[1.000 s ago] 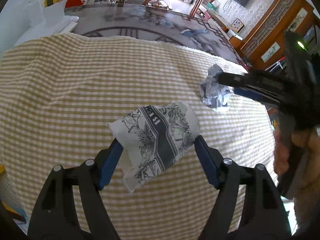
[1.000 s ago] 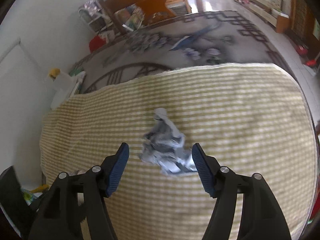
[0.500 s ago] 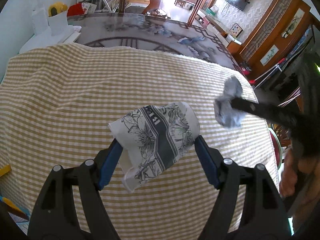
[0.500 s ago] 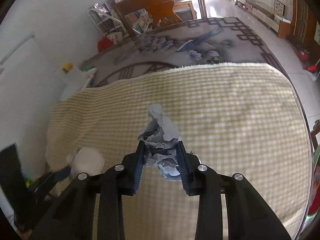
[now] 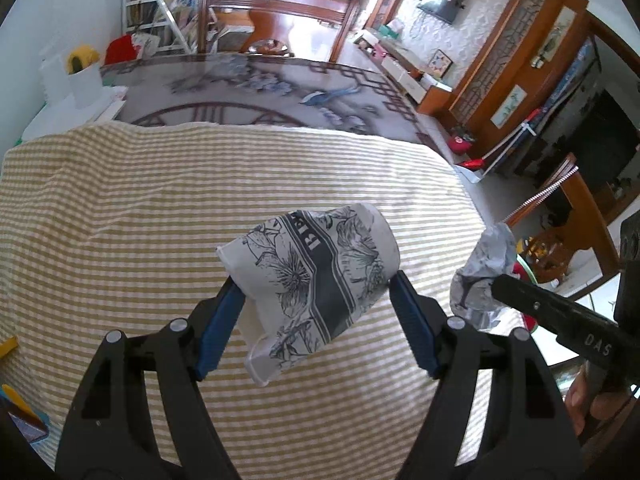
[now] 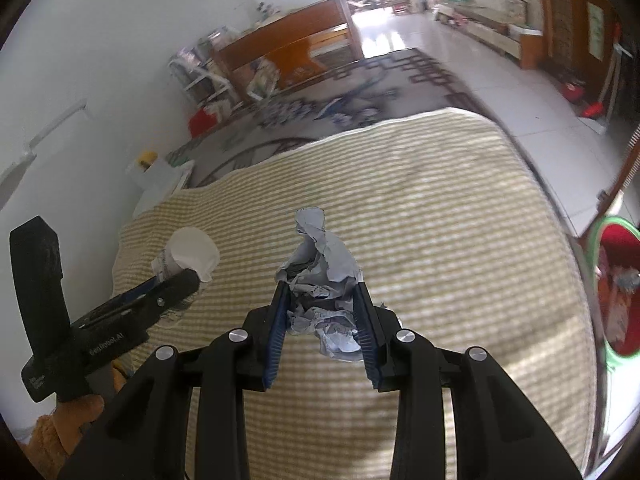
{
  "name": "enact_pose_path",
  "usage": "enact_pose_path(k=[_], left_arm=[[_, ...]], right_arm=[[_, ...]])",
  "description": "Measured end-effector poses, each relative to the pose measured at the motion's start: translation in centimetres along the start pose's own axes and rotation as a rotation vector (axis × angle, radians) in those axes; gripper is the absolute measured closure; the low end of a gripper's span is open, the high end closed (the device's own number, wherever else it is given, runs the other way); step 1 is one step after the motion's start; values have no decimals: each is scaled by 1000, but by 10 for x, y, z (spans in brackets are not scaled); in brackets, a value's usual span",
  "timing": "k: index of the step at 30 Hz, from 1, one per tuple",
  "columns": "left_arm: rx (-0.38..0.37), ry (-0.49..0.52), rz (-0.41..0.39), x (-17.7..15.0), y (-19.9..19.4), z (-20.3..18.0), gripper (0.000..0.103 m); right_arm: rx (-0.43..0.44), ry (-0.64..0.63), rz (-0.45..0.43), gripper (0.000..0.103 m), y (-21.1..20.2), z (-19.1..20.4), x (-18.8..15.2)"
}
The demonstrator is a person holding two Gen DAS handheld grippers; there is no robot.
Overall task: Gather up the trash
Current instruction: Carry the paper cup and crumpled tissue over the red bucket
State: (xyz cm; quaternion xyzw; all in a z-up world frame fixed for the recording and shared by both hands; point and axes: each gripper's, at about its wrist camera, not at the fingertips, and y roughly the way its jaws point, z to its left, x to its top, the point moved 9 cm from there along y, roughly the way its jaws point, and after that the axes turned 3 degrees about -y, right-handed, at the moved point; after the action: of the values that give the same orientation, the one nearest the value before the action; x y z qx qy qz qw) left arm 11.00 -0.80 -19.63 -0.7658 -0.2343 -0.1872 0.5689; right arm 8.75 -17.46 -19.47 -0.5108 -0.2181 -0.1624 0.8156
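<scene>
My left gripper (image 5: 314,300) is shut on a crushed paper cup (image 5: 316,280) with black flower print, held above the yellow checked tablecloth (image 5: 160,208). My right gripper (image 6: 322,308) is shut on a crumpled grey paper wad (image 6: 324,280), lifted above the cloth. In the left wrist view the wad (image 5: 482,276) and the right gripper (image 5: 496,284) hang past the table's right edge. In the right wrist view the cup (image 6: 188,258) and the left gripper (image 6: 176,280) show at the left.
A red bin with a green rim (image 6: 618,288) stands on the floor off the table's right edge, with trash inside. A patterned rug (image 5: 256,88) and wooden furniture (image 5: 280,20) lie beyond the table. A white box (image 5: 80,92) sits at far left.
My right gripper closed on the grey wad, lifted it off the cloth and carried it right, toward the table's edge. The left gripper kept hold of the cup.
</scene>
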Motion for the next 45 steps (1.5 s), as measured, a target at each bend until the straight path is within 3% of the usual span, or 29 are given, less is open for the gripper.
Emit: enact_pose_path(k=[13, 28, 45], left_arm=[[-66, 107, -6, -2, -2, -65, 31], [-71, 141, -20, -10, -5, -109, 31], [-91, 200, -17, -15, 11, -188, 31]], right_arm=[[-65, 126, -74, 71, -50, -61, -16], [-64, 143, -84, 71, -71, -95, -23], [-64, 180, -99, 71, -101, -155, -25]])
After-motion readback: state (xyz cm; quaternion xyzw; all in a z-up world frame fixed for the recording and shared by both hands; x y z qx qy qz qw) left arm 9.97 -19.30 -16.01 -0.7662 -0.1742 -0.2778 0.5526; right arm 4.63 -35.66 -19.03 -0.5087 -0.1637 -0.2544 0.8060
